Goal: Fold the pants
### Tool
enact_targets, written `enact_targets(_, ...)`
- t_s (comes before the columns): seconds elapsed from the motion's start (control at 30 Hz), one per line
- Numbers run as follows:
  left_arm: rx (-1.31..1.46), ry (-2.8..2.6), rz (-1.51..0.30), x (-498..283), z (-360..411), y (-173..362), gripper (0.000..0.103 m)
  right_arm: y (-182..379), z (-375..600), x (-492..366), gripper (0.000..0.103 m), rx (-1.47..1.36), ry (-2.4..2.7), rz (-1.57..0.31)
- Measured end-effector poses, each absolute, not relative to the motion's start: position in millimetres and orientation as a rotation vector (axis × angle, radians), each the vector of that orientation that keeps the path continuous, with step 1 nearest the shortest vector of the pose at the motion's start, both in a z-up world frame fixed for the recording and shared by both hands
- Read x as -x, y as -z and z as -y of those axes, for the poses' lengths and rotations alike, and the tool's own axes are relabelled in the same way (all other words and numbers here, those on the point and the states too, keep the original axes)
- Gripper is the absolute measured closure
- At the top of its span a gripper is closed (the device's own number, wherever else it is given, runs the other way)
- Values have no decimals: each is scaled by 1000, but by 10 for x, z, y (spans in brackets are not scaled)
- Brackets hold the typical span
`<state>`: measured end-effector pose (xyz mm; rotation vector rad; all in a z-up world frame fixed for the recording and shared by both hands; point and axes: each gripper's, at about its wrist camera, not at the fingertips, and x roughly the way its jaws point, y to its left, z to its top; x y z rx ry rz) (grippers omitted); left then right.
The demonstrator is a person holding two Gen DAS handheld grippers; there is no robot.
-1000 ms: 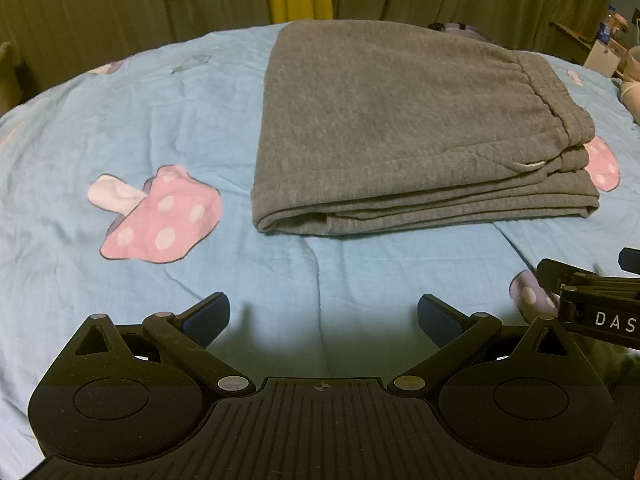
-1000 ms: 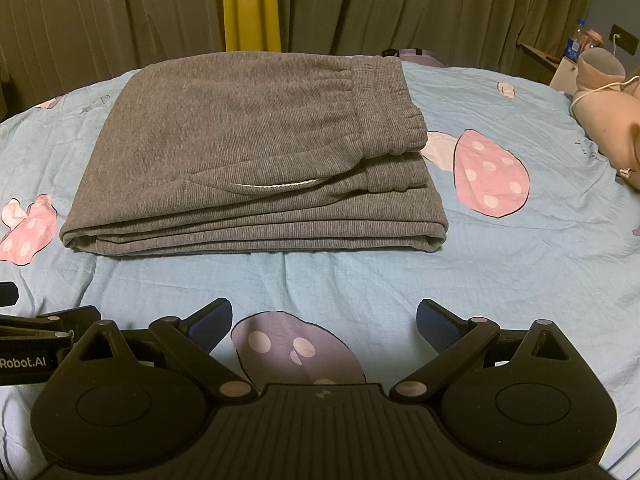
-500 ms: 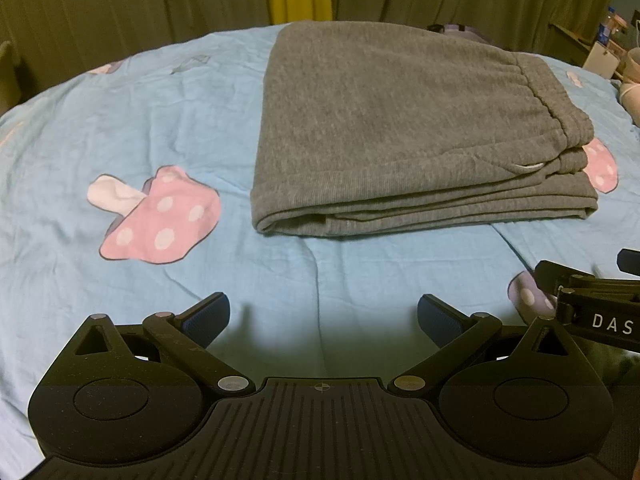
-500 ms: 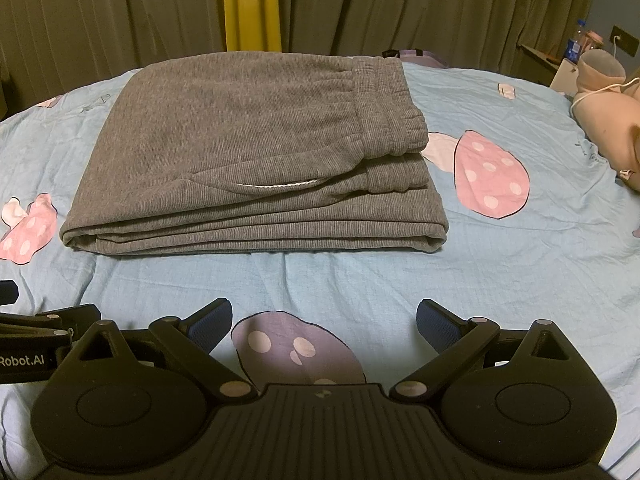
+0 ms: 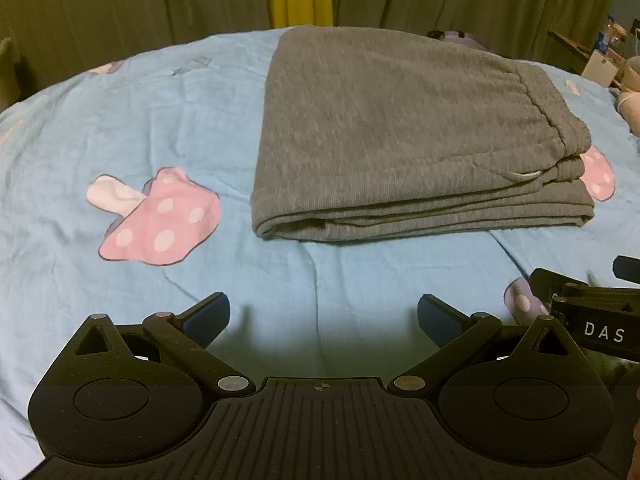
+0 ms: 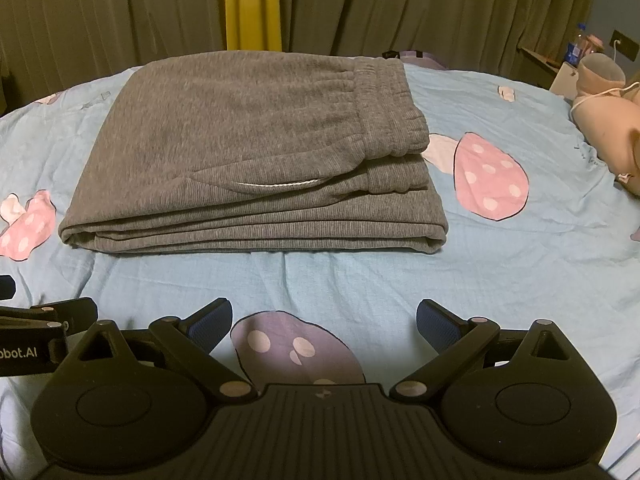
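Note:
Grey sweatpants (image 5: 404,136) lie folded in a flat stack of several layers on the blue bed sheet (image 5: 168,128), waistband to the right. They also show in the right wrist view (image 6: 256,152), with a white drawstring (image 6: 276,185) poking out. My left gripper (image 5: 323,316) is open and empty, held over the sheet in front of the stack's near edge. My right gripper (image 6: 324,318) is open and empty, also in front of the stack and apart from it. Each gripper shows at the edge of the other's view.
The sheet carries pink mushroom prints (image 5: 160,220) (image 6: 490,176) and a purple one (image 6: 296,350). A beige stuffed item (image 6: 604,124) lies at the right edge. Dark curtains (image 6: 400,4) with a yellow strip hang behind. A bedside shelf with a bottle (image 6: 574,46) stands far right.

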<state>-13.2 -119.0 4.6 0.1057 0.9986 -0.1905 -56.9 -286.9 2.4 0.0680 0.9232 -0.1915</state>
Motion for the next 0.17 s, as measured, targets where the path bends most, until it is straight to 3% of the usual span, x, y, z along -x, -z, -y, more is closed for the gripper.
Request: enact_targets(0.17, -117, 188, -979, 147, 1200, -64, 0, -24, 2869, 568, 4, -68, 191, -924)
